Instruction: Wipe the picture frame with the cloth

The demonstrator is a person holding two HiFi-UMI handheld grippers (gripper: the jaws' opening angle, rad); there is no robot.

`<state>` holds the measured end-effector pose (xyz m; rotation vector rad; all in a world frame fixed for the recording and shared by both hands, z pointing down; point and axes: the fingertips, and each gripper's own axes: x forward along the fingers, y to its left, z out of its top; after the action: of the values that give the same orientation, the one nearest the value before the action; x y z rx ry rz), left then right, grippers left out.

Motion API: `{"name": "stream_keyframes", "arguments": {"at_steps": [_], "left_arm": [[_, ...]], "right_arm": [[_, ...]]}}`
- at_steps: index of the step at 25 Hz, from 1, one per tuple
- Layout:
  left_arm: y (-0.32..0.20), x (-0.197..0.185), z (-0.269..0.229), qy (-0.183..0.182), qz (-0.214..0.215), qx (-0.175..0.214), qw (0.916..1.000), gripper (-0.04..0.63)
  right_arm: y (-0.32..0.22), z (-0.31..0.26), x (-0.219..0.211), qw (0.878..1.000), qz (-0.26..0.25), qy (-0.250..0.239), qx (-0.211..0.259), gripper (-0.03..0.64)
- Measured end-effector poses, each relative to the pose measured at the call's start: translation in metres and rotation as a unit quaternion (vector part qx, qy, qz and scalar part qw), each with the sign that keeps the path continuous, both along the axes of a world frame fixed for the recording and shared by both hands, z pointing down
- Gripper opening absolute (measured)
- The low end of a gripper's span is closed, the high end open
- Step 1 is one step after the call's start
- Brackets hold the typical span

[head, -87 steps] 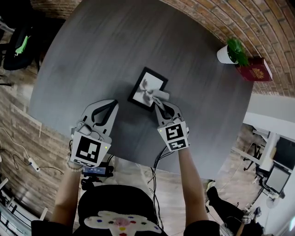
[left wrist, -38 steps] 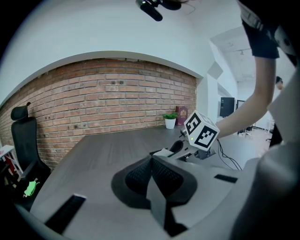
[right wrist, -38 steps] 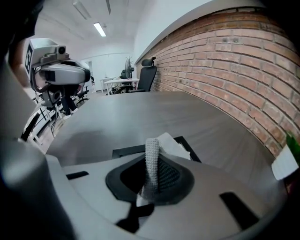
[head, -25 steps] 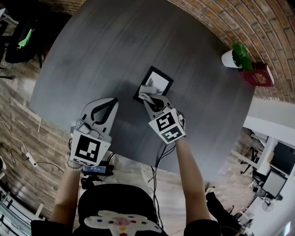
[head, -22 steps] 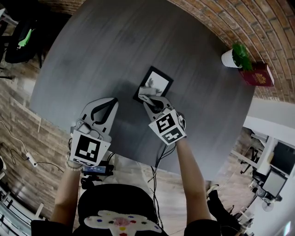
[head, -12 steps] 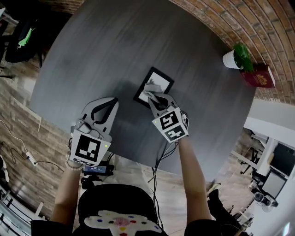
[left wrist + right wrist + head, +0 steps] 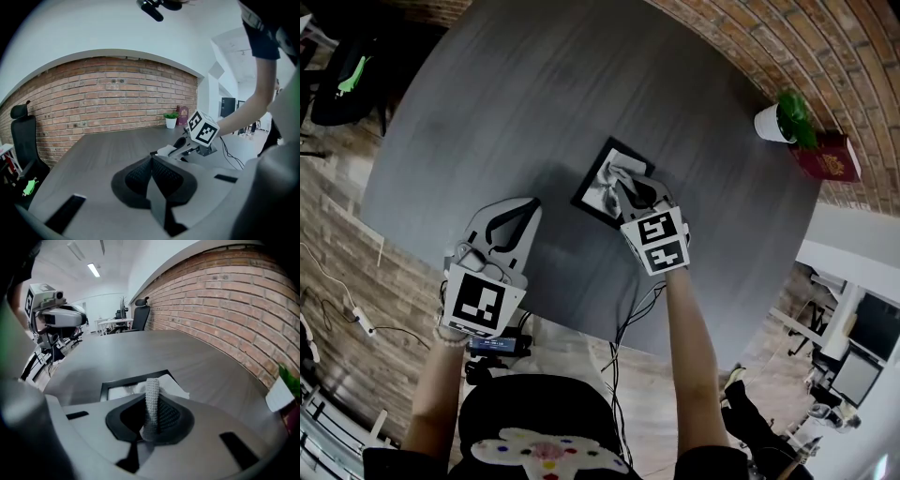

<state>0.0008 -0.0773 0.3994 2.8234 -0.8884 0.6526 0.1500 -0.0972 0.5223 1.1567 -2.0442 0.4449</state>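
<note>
Right gripper view shows the right gripper (image 7: 152, 404) clenched on the cloth (image 7: 151, 389), held over the picture frame (image 7: 134, 377) lying flat on the table (image 7: 534, 94) — wiping looks under way, though how much is covered is unclear. The left gripper (image 7: 151, 159) idles nearby, jaws together on nothing.

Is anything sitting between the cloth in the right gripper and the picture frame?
Nothing visible does. The right gripper is shut on the cloth, and the cloth lies directly on the picture frame. The left gripper sits shut, off to the side.
</note>
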Motion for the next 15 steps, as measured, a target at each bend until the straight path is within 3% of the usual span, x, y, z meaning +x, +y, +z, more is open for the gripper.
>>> {"name": "stream_keyframes", "arguments": {"at_steps": [5, 15], "left_arm": [[-0.002, 0.002, -0.004, -0.002, 0.006, 0.009, 0.9999, 0.009], [0.002, 0.003, -0.006, -0.001, 0.007, 0.01, 0.9999, 0.009]], "right_arm": [[-0.003, -0.001, 0.008, 1.0, 0.009, 0.005, 0.005, 0.025], [0.02, -0.002, -0.012, 1.0, -0.023, -0.012, -0.007, 0.025]]}}
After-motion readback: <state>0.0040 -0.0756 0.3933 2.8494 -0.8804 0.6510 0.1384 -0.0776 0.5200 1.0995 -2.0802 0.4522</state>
